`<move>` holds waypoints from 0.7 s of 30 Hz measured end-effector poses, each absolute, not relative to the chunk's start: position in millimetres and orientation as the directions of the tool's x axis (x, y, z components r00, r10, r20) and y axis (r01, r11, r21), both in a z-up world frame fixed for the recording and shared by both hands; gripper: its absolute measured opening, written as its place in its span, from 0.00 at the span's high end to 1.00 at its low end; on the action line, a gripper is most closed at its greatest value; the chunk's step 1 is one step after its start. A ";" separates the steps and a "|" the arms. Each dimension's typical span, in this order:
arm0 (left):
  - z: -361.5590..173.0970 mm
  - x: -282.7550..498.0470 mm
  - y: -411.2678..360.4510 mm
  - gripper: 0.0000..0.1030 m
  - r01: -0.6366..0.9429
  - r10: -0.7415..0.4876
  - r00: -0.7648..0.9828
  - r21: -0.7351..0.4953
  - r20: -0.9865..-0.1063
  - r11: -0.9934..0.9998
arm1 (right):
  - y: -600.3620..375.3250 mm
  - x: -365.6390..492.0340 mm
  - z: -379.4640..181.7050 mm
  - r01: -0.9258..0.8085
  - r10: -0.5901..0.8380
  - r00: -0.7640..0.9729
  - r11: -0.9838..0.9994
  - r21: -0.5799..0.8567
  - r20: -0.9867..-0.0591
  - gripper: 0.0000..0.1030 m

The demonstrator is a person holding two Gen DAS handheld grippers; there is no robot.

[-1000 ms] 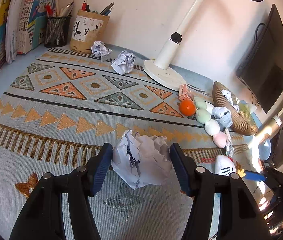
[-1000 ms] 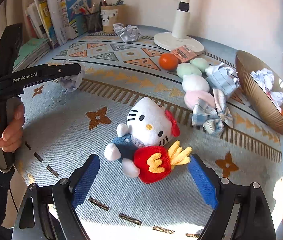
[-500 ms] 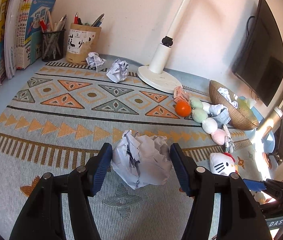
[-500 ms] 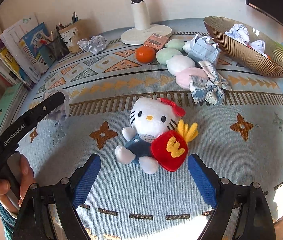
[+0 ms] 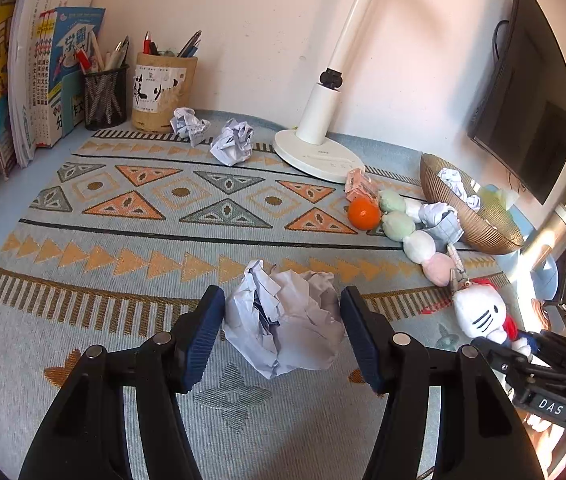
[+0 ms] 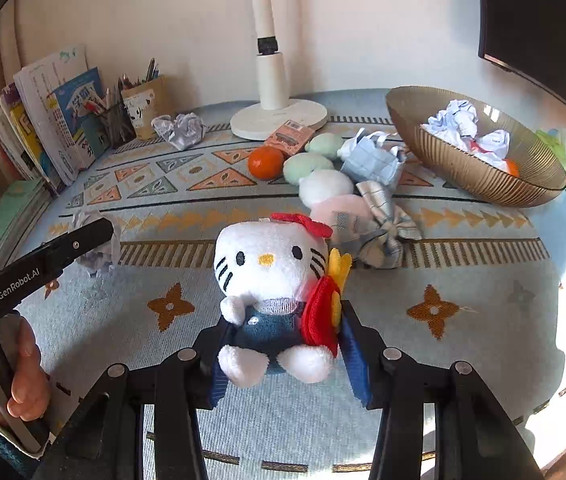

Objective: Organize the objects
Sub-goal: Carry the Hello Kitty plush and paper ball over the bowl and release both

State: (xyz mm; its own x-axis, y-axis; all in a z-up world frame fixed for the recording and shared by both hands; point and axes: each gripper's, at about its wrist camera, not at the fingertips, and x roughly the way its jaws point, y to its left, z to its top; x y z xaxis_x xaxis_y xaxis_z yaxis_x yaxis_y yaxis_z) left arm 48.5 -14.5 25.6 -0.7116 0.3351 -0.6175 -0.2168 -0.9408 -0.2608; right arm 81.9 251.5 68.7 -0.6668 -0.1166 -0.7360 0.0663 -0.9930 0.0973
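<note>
Left gripper clamps crumpled paper ball above patterned mat, grip unchanged from 1 second ago. Right view: right gripper, wide apart 1 second ago, jaws just closing, now pinches plush cat toy at body, toy upright, lifted off mat.

A home study desk set against a plain wall, covered by a patterned woven mat. Along its back edge stand upright schoolbooks, a mesh pen cup and a white desk lamp. Plush toys, an orange and a ribbed bowl crowd the right side, below a wall-mounted screen.
</note>
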 end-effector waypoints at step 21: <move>101.7 -75.1 266.4 0.32 -0.513 0.516 -0.659 -0.175 -0.547 -0.840 | 455.3 -61.8 138.5 -0.270 0.071 -0.774 -0.936 0.227 -0.629 0.40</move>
